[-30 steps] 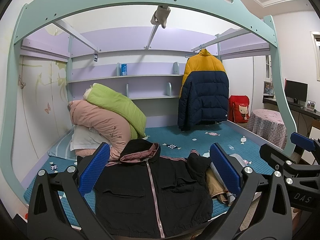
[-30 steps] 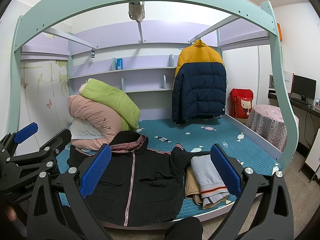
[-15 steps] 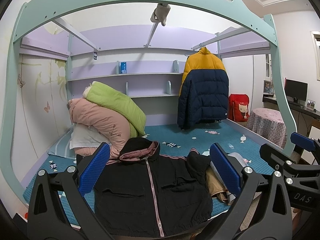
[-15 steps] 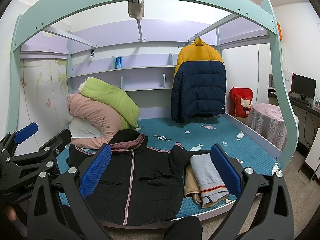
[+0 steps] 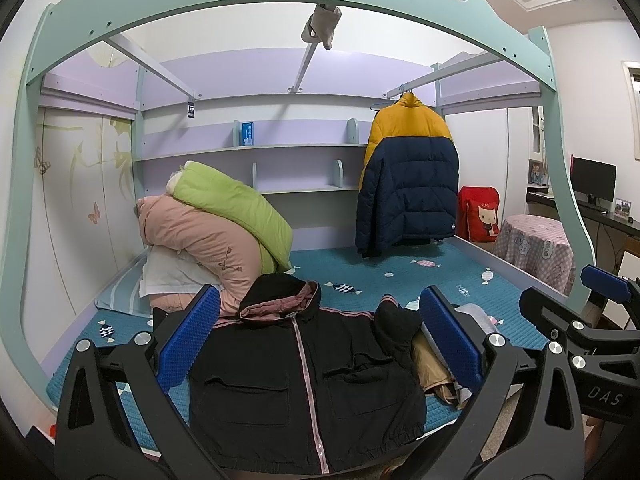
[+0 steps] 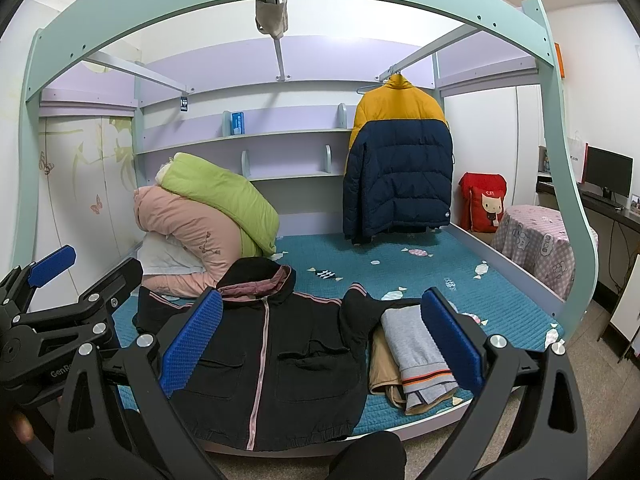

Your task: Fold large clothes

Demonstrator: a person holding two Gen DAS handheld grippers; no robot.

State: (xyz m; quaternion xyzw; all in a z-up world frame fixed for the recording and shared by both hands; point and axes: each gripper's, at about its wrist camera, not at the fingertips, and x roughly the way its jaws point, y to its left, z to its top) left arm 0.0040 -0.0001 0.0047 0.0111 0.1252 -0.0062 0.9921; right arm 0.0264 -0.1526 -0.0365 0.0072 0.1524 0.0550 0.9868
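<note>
A black hooded jacket with a pink zip lies spread face up on the teal bed, hem at the front edge. It also shows in the right wrist view. My left gripper is open and empty, held in front of the bed above the jacket. My right gripper is open and empty, a little to the right. Each gripper shows at the edge of the other's view.
Folded grey and tan clothes lie right of the jacket. Pink and green quilts are piled at the back left. A yellow and navy puffer coat hangs at the back. A covered stool stands right of the bed.
Both views have risen and tilted very slightly; the jacket and clothes lie as before. Both grippers stay open.
</note>
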